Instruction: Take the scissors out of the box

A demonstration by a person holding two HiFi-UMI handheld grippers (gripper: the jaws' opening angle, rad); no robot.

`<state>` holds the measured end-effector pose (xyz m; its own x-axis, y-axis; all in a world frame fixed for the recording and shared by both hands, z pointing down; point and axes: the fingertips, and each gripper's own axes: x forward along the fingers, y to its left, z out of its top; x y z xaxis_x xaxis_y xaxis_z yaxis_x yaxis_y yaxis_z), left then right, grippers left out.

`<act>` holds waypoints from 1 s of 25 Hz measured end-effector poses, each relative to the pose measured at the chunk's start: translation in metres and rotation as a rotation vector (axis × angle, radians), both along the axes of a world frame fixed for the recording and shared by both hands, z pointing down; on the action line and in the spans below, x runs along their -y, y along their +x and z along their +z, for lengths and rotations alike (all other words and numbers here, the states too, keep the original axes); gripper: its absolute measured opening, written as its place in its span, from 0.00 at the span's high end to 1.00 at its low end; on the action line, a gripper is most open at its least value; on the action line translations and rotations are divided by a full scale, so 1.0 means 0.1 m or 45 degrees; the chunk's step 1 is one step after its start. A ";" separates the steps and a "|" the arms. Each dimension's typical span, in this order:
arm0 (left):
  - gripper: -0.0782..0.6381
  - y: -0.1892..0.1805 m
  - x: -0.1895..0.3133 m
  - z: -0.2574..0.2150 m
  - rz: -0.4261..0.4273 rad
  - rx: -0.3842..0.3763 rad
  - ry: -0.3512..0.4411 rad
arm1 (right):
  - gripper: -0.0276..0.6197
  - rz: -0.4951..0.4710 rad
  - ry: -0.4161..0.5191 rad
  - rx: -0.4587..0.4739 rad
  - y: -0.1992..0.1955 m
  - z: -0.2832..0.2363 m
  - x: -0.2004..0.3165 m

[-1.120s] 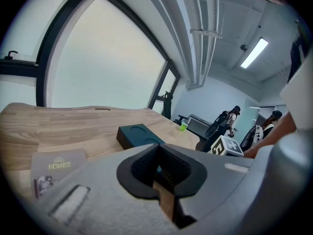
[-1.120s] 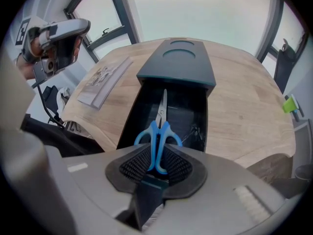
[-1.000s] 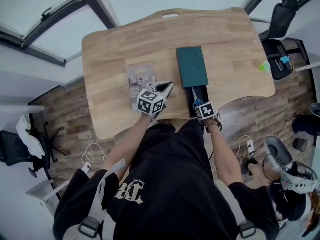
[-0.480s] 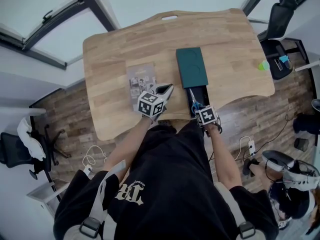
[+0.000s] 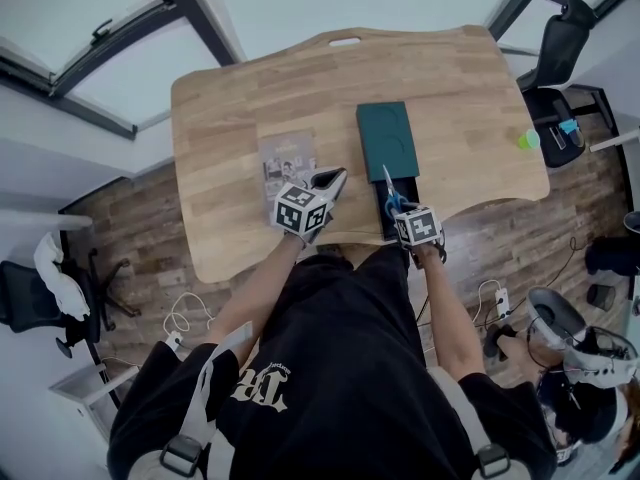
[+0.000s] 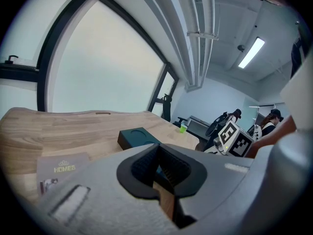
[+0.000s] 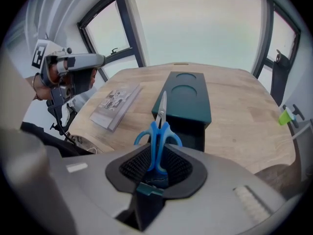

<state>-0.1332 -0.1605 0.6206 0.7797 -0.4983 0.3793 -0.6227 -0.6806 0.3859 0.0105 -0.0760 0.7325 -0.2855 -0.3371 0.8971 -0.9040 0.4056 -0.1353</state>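
Blue-handled scissors [image 7: 157,137] stand between the pads of my right gripper [image 7: 156,168], which is shut on the handles; the blades [image 7: 162,106] point away over the box. In the head view the scissors [image 5: 393,198] hang above the open black box tray [image 5: 400,190] near the table's front edge, just ahead of the right gripper [image 5: 407,211]. The dark teal lid [image 5: 388,140] lies beyond the tray. My left gripper [image 5: 330,180] hovers to the left of the box, its jaws [image 6: 159,168] open with nothing between them.
A grey booklet [image 5: 285,160] lies left of the box on the wooden table [image 5: 240,98]. A green cup [image 5: 527,139] stands on a side surface at the far right, near an office chair [image 5: 560,38]. Another person [image 5: 585,353] is on the floor side, lower right.
My right gripper has risen with the scissors in it, lifting them above the box tray. The left gripper has kept its place.
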 end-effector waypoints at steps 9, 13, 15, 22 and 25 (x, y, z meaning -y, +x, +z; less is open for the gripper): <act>0.89 -0.17 0.13 -0.04 -0.051 -0.005 0.009 | 0.83 0.005 0.067 0.042 -0.12 -0.18 0.37; 0.89 -0.20 0.21 -0.07 -0.076 -0.016 0.014 | 0.83 -0.007 0.084 0.036 -0.15 -0.25 0.50; 0.89 -0.19 0.27 -0.09 -0.084 -0.020 0.019 | 0.83 -0.019 0.095 0.030 -0.16 -0.28 0.58; 0.89 -0.14 0.45 -0.15 -0.112 -0.026 0.030 | 0.83 -0.016 0.129 0.079 -0.19 -0.41 0.86; 0.89 -0.10 0.51 -0.20 -0.118 -0.030 0.035 | 0.83 -0.025 0.142 0.108 -0.19 -0.46 0.94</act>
<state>-0.1431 -0.2114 0.6010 0.7380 -0.5790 0.3466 -0.6748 -0.6310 0.3828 -0.0084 -0.1704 0.6862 -0.3665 -0.4270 0.8266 -0.8828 0.4402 -0.1640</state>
